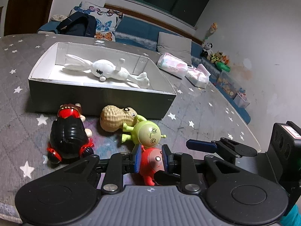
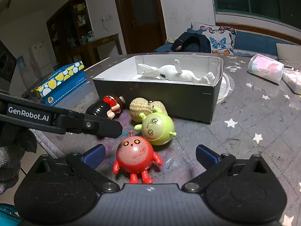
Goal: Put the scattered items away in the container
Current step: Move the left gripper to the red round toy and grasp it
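Observation:
A round red toy (image 2: 133, 154) stands on the star-patterned table, between the wide-apart fingers of my right gripper (image 2: 150, 150), which is open and not touching it. My left gripper (image 1: 151, 151) hovers just above the same red toy (image 1: 150, 160); its half-parted pads frame the toy without pressing on it. One left finger (image 2: 105, 125) shows up and to the left of the toy. Behind lie a green toy (image 2: 158, 128), a peanut toy (image 2: 139, 107) and a black-and-red toy (image 1: 69, 135). The grey box (image 1: 94, 101) holds a white rabbit (image 1: 107, 69).
Pink tissue packs (image 1: 173, 66) lie to the right of the box. A blue-and-yellow tissue box (image 2: 62, 81) sits at the table's left edge. Beyond the table stands a blue sofa with butterfly pillows (image 1: 105, 22) and a dark backpack (image 1: 79, 24).

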Demonstrator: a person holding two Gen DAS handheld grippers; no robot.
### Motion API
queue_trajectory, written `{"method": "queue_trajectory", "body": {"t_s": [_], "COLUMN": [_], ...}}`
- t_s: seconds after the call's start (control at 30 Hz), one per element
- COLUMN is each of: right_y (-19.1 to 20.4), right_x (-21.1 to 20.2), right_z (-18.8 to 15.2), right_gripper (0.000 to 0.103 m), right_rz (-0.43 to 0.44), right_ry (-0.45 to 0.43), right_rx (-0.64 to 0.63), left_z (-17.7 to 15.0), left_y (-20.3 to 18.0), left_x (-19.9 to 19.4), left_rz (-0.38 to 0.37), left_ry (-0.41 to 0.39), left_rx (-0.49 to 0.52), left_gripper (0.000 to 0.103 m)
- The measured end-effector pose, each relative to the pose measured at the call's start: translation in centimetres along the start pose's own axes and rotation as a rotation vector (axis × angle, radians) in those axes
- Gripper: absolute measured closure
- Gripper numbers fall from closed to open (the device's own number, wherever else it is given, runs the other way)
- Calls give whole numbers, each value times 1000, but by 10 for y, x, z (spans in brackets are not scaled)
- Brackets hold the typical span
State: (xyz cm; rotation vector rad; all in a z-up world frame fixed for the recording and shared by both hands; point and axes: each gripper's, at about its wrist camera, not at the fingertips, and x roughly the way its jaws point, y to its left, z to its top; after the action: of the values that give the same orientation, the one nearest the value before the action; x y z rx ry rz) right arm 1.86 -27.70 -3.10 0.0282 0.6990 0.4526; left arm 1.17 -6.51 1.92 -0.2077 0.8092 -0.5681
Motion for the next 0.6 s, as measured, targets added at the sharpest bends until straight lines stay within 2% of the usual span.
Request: {"method": "queue_trajectory", "body": {"t_s": [0.6], "right_y": [7], "right_x": [12], "right_z": [-12], "right_gripper": [0], "right_rz": [-19], "right_ry": [51], "right_rx": [-9], "left_z": [-8], "left_y": [0], "left_x": [2], "left_rz": [-27], "left_ry": [30], "left_rx": [-29], "left_gripper": [77]}}
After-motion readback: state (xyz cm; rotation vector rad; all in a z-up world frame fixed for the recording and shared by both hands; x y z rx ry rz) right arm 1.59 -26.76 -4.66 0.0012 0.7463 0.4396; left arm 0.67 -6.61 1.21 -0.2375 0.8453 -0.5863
